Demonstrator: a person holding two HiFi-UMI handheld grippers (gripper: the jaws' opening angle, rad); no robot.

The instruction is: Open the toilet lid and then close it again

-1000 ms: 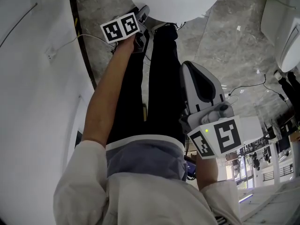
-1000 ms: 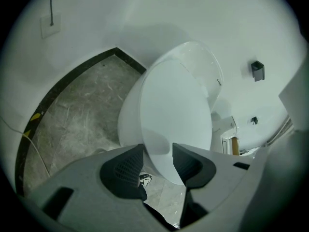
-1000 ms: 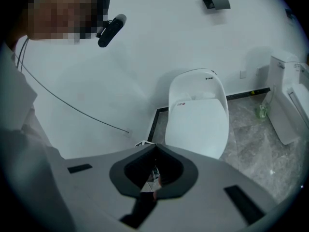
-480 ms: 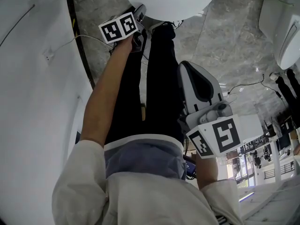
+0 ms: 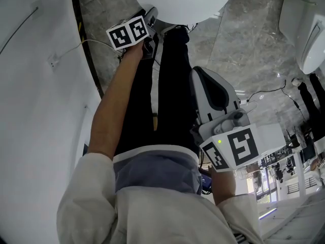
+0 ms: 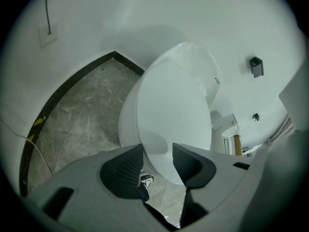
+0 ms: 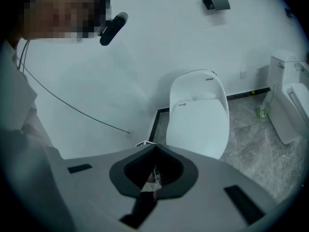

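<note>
The white toilet [image 6: 169, 115] stands against the wall with its lid [image 6: 176, 110] down; the same lid [image 5: 183, 1] fills the top of the head view. My left gripper [image 6: 158, 161] is open just short of the lid's front edge, which shows in the gap between its jaws. In the head view the left gripper [image 5: 151, 15] is stretched out to that edge. My right gripper [image 7: 154, 148] is shut and empty, held back from the toilet [image 7: 199, 115] at my right side, seen as the right gripper [image 5: 205, 78] beside my leg.
A second toilet [image 7: 289, 105] stands at the right, with a green bottle [image 7: 262, 111] at its foot. White wall [image 5: 35, 95] runs close on my left. Cables [image 5: 269, 91] lie on the grey marble floor [image 5: 249, 39]. A dark holder [image 7: 216, 0] hangs on the wall.
Almost nothing has changed: the view has shifted a little and my right gripper has drifted slightly left. The lid stays down.
</note>
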